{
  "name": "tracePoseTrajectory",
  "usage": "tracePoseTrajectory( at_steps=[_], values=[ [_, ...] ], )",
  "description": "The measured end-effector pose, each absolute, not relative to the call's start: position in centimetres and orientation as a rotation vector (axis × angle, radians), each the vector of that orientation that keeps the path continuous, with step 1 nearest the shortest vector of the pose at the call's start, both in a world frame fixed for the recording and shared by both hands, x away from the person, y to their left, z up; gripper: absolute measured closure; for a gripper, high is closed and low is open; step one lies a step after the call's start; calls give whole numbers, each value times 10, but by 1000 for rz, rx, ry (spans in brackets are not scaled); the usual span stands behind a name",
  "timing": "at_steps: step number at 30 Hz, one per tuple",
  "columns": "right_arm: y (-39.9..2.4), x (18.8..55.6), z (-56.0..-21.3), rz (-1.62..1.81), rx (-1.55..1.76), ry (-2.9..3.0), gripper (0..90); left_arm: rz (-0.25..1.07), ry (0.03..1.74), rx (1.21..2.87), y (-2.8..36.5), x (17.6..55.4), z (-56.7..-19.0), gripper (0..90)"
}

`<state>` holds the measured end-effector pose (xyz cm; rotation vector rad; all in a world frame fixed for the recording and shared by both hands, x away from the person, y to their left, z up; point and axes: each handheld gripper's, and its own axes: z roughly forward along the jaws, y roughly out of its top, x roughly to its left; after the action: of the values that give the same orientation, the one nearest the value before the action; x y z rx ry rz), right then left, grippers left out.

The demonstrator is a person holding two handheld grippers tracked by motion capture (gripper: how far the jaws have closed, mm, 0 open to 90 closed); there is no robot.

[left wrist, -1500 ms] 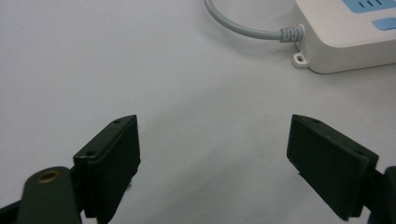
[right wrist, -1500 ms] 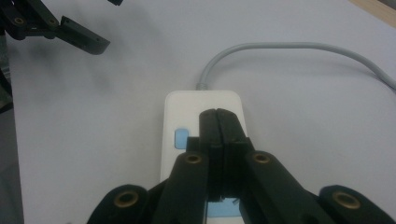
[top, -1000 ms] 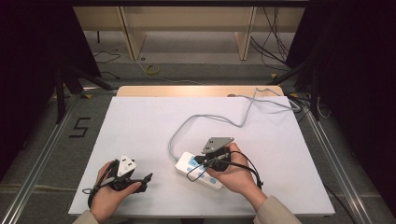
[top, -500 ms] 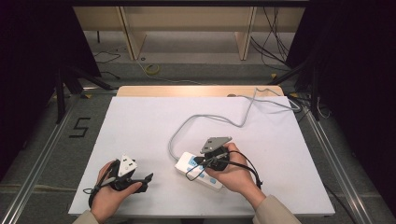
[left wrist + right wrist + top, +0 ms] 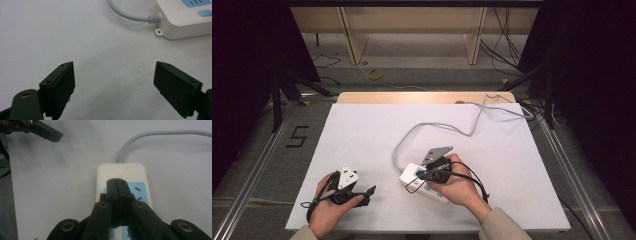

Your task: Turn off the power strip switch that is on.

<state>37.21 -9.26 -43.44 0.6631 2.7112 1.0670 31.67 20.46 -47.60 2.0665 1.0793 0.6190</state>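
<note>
A white table (image 5: 362,135) stands in the middle of a dim room, its top brightly and evenly lit while the sides of the room fall into near black. A strip of bare wood (image 5: 412,97) shows along the table's far edge. The floor (image 5: 267,150) is grey, and a black number 5 (image 5: 297,136) is marked on it left of the table. Metal rails (image 5: 257,170) run along the floor on both sides of the table. Beyond it stands a pale wooden frame with 2 upright legs (image 5: 353,37). Loose cables (image 5: 504,35) lie on the floor there, with a yellowish coil (image 5: 375,75) among them.
</note>
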Motion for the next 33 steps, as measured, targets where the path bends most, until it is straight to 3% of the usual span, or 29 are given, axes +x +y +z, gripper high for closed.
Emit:
tracePoseTrajectory(
  at_steps=[33],
  values=[
    [-66, 382, -450, 906, 687, 2816, 900, 614, 1073, 2076, 204, 317, -476, 170]
  ],
)
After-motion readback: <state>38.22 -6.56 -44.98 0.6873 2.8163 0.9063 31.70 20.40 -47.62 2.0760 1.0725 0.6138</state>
